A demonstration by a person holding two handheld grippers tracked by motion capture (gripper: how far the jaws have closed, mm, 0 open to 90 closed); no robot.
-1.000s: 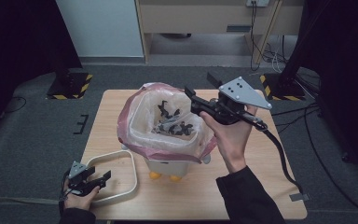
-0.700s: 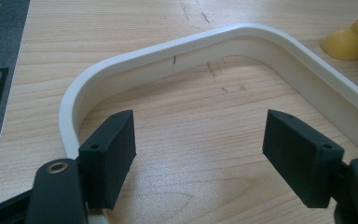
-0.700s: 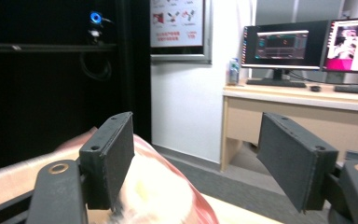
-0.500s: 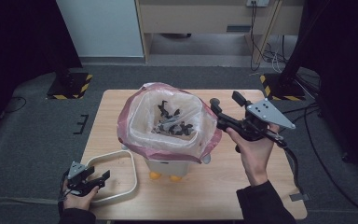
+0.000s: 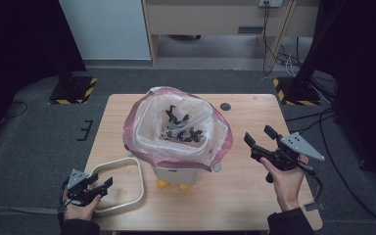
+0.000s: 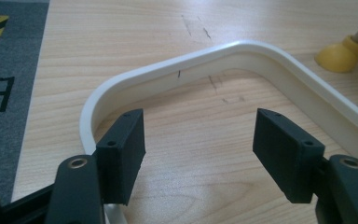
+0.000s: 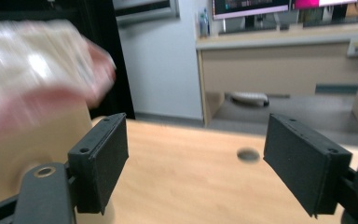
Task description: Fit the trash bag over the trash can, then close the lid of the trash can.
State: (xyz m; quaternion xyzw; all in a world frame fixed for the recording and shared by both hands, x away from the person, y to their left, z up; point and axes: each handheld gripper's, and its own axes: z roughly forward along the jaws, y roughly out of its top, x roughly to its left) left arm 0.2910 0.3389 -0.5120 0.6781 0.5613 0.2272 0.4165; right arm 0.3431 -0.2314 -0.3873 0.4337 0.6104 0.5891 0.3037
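Note:
A white bin lined with a pink bag (image 5: 133, 133) stands mid-table on yellow feet (image 5: 162, 184). Several small dark pieces (image 5: 182, 133) lie inside it. An empty white tray (image 5: 138, 171) sits at the front left, and its rim (image 6: 168, 70) curves ahead of the left jaws. My left gripper (image 5: 106, 184) hangs over the tray's front left corner; its jaws (image 6: 198, 140) have just been closing a little but stand open with nothing between them. My right gripper (image 5: 257, 134) is low to the right of the bin, apart from it. Its jaws (image 7: 196, 158) have just been opening and are empty.
The wooden table (image 5: 235, 196) has bare room to the right of the bin and in front of it. A small dark round spot (image 5: 225, 106) marks the far side. The blurred bag (image 7: 37, 84) is close on the right gripper view's left. Grey floor surrounds the table.
My right hand has come down and to the right, from beside the bin's rim to low beside the bin. The left hand has stayed over the tray corner.

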